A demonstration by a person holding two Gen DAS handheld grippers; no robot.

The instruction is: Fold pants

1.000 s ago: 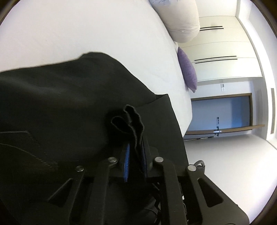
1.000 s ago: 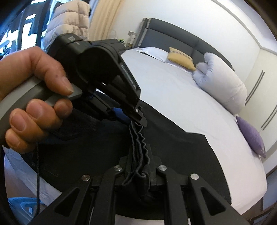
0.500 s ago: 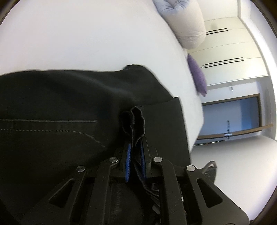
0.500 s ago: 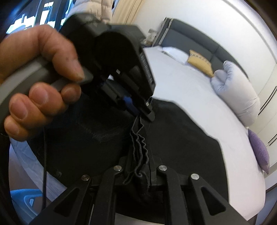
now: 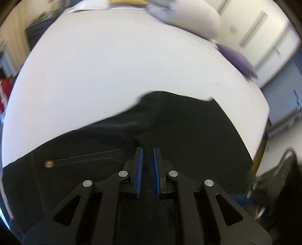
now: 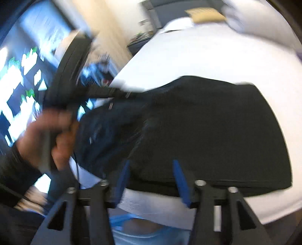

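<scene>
The black pants point(image 5: 188, 132) lie folded on the white bed point(image 5: 132, 66); a small round button point(image 5: 49, 163) shows at the left. My left gripper point(image 5: 147, 149) hovers just over the pants with a narrow gap between its blue pads and nothing in it. In the right wrist view the pants point(image 6: 207, 132) lie near the bed's front edge. My right gripper point(image 6: 152, 163) is wide open and empty at that edge. The left gripper and the hand holding it point(image 6: 56, 135) are blurred at the left.
A large white pillow point(image 5: 188, 17), a yellow pillow point(image 5: 128, 1) and a purple cushion point(image 5: 237, 60) lie at the head and far side of the bed. White wardrobe doors point(image 5: 264, 34) stand to the right. Something blue point(image 6: 132, 226) lies below the bed's front edge.
Both grippers have let go of the bunched black cloth and opened. The pants now lie flat on the bed. Both grippers have pulled back; the views are motion-blurred.
</scene>
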